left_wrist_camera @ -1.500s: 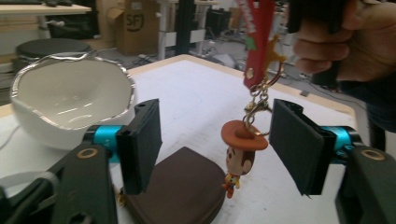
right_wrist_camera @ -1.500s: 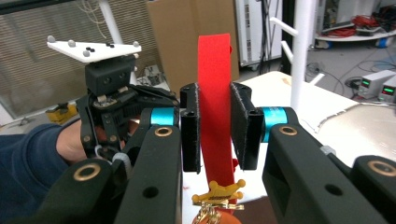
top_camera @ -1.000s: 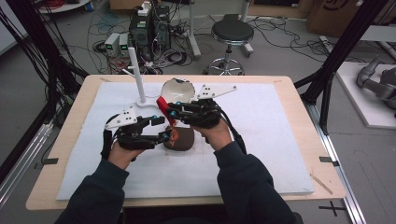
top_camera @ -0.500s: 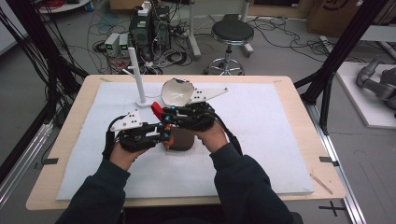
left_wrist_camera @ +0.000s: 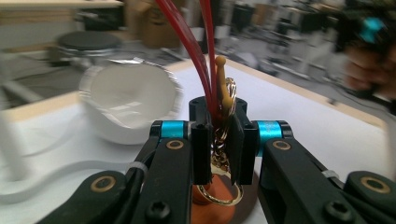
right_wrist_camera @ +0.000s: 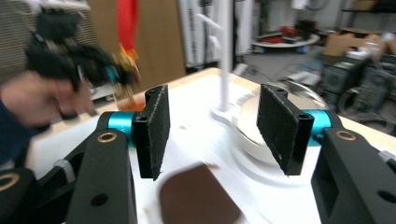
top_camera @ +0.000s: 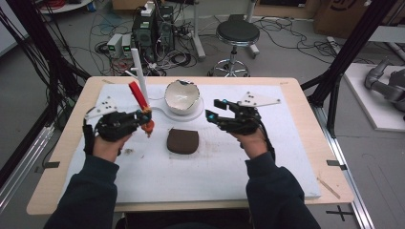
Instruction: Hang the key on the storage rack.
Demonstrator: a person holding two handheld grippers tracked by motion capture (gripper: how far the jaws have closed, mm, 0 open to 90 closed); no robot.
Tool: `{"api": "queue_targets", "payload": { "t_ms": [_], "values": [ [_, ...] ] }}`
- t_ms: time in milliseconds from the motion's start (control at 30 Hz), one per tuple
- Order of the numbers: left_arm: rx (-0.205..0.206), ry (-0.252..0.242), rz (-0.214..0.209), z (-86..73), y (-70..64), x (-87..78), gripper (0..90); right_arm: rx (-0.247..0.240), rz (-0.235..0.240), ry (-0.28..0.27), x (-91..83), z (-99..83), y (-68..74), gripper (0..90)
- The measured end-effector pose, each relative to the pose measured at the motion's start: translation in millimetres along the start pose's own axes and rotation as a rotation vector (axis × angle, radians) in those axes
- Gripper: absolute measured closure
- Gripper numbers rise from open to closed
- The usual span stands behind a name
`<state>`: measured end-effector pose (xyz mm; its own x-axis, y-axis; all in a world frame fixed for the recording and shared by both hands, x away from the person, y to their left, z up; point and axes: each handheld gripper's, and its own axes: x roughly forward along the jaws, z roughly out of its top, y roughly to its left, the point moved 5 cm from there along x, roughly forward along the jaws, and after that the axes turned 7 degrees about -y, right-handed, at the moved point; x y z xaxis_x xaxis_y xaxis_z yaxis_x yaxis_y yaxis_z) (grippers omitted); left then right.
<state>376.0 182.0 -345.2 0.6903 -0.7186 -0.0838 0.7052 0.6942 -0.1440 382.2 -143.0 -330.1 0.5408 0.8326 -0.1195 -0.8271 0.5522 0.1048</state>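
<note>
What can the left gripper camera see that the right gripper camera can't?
The left gripper view shows its own hand-held gripper clamped on a gold keychain with red strap loops, and a gold ring hanging below the jaws.

The right gripper view shows its own hand-held gripper with jaws wide apart and nothing between them, plus the white stand post.

Both show the white bowl, the brown pouch on the white table cover, and the other hand farther off.
</note>
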Motion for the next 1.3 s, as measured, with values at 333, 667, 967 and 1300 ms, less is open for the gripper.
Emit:
{"api": "queue_targets", "payload": {
  "t_ms": [333, 667, 967, 1300],
  "values": [
    [0.040, -0.007, 0.292, 50.1, 58.2, -7.4, 80.7, 0.070, -0.089, -0.054, -46.5, -17.3, -33.6, 44.3],
    [0.105, 0.064, 0.390, 55.5, 85.3, 11.8, 80.7, 0.080, -0.123, -0.062, -56.3, -19.5, -44.0, 43.8],
    [0.163, 0.114, 0.468, 56.6, 91.6, 35.0, 80.7, 0.095, -0.142, -0.066, -63.1, -21.4, -49.7, 43.5],
    [0.239, 0.176, 0.576, 50.9, 96.7, 48.4, 80.5, 0.110, -0.145, -0.077, -66.0, -21.5, -51.9, 43.4]
  ]
}}
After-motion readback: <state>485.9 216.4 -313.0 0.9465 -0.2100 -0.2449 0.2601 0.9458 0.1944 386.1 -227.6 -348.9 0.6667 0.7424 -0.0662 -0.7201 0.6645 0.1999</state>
